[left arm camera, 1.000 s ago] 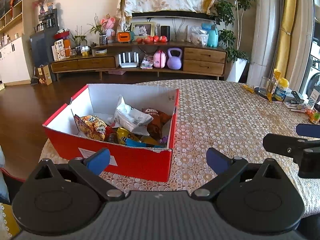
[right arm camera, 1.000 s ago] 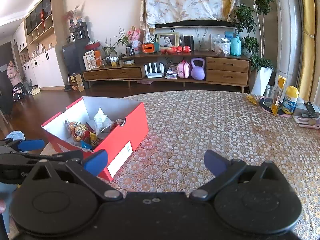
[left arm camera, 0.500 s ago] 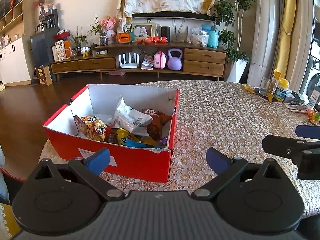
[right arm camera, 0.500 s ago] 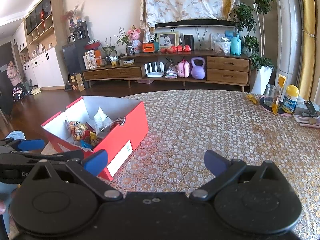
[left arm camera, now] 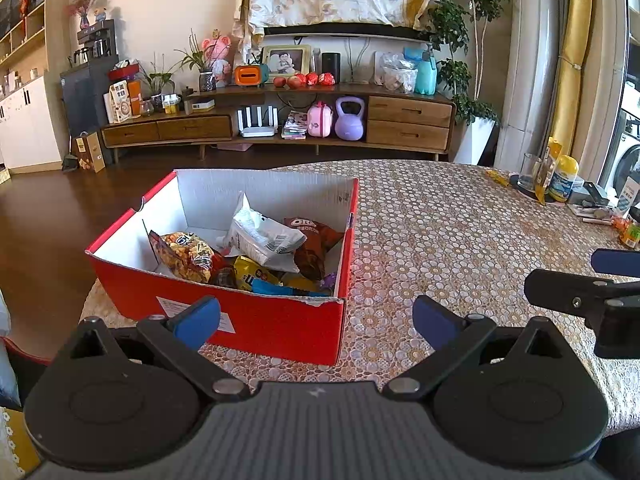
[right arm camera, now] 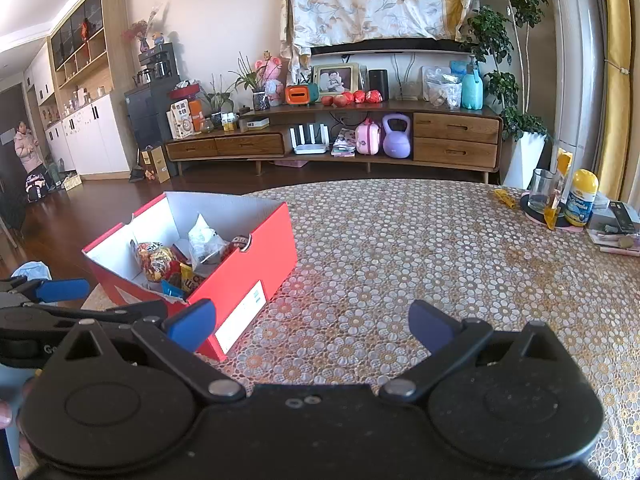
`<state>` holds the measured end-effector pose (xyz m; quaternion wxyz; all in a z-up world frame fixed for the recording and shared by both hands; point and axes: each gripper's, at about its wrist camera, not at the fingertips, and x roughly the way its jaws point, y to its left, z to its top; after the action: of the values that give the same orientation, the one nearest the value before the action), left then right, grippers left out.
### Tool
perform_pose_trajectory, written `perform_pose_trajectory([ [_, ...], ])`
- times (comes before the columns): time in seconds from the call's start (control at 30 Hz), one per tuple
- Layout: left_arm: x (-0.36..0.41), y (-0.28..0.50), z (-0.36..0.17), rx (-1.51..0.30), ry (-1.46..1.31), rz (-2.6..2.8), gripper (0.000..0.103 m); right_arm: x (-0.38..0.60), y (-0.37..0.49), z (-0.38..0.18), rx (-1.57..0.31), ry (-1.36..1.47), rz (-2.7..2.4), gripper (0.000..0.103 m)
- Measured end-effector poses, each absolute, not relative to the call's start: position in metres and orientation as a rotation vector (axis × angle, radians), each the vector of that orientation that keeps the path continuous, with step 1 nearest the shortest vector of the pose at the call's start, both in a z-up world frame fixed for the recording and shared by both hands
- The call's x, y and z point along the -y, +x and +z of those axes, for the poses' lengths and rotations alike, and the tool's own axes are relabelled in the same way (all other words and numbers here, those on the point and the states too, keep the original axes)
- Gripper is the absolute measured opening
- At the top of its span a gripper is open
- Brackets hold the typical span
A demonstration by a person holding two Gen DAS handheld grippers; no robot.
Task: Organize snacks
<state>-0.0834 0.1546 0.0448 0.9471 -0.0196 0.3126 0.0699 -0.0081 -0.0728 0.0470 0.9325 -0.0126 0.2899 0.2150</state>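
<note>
Nearest you, the left gripper (left arm camera: 316, 316) hovers with its fingers (left arm camera: 198, 318) spread wide and nothing between them. The near red wall of the red cardboard box (left arm camera: 256, 322) stands just ahead of them, a little left of their midline.

The right gripper (right arm camera: 312, 322) is likewise released and empty; from it the box (right arm camera: 244, 280) lies ahead and to the left, one corner turned toward you, its long side running away to the right. Your left gripper is therefore the nearer one.

Inside the box the snacks are heaped low: a blue packet (left arm camera: 280, 288) and a yellow packet (left arm camera: 250, 272) against the near wall, an orange-patterned bag (left arm camera: 184, 254) at left, a white pouch (left arm camera: 264, 238) uppermost, and a brown Oreo bag (left arm camera: 314, 246) toward the right wall.

The patterned surface (left arm camera: 460, 240) right of the box carries no loose snack within reach. At its far right edge stand a glass (right arm camera: 542, 192) and a yellow bottle (right arm camera: 582, 198).
</note>
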Motion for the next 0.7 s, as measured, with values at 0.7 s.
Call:
perform_pose_trajectory([
  [0.7, -0.1534, -0.0847, 0.0451, -0.633, -0.039, 0.137, 0.103, 0.0736, -0.0084, 0.0480, -0.591, -0.024, 0.436, 0.103],
])
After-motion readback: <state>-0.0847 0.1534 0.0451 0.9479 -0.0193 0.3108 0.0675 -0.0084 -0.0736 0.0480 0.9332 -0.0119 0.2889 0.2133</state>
